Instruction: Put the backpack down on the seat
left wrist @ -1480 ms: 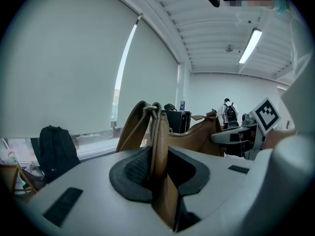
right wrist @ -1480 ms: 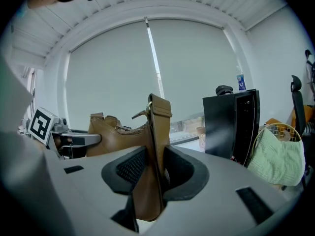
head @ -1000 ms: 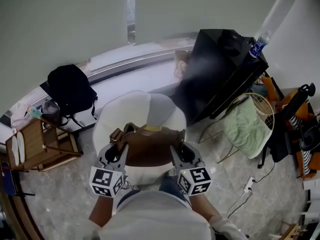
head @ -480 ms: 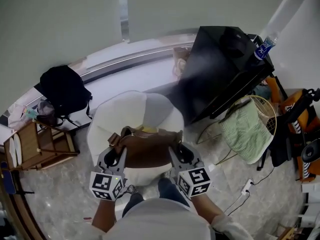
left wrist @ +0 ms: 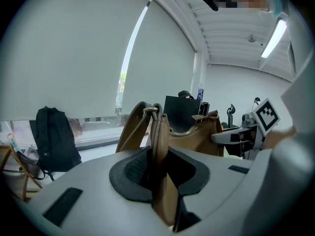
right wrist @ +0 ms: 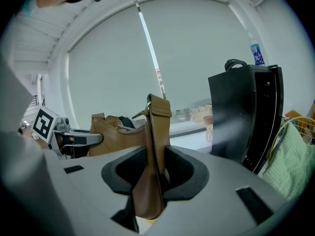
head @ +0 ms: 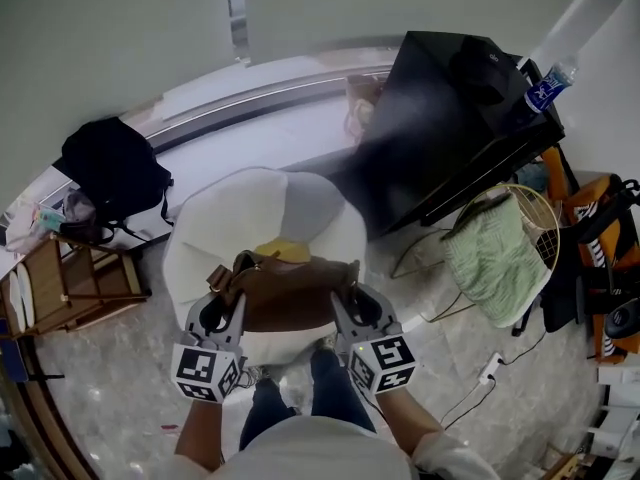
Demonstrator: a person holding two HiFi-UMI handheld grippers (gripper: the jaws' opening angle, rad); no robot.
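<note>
Blind (head: 110,28): pale, across the top of the head view.
Floor (head: 110,378): pale marble, lower half of the head view.
Cabinet (head: 440,118): black, upper right of the head view, just beside the seat; right of centre in the right gripper view (right wrist: 248,112).
Seat (head: 225,223): white, rounded, centre of the head view.
Black bag (head: 110,168): upright against the window ledge, upper left of the head view; lower left in the left gripper view (left wrist: 54,139).
Basket (head: 530,203): wire, right of the head view, tilted, with green cloth (head: 490,258) inside.
Rack (head: 75,283): wooden, left edge of the head view, below the black bag.
Backpack (head: 290,293): brown leather, centre of the head view, hung between both grippers over the near edge of the seat; contact with the seat not discernible.
Left gripper (head: 215,313): lower centre-left of the head view; jaws partly closed, clamped on a brown strap (left wrist: 158,146) at the left end of the backpack.
Right gripper (head: 355,306): lower centre-right of the head view; jaws partly closed, clamped on the strap (right wrist: 155,146) at the right end of the backpack.
Bottle (head: 548,86): clear, blue label, on top of the cabinet, upper right of the head view.
</note>
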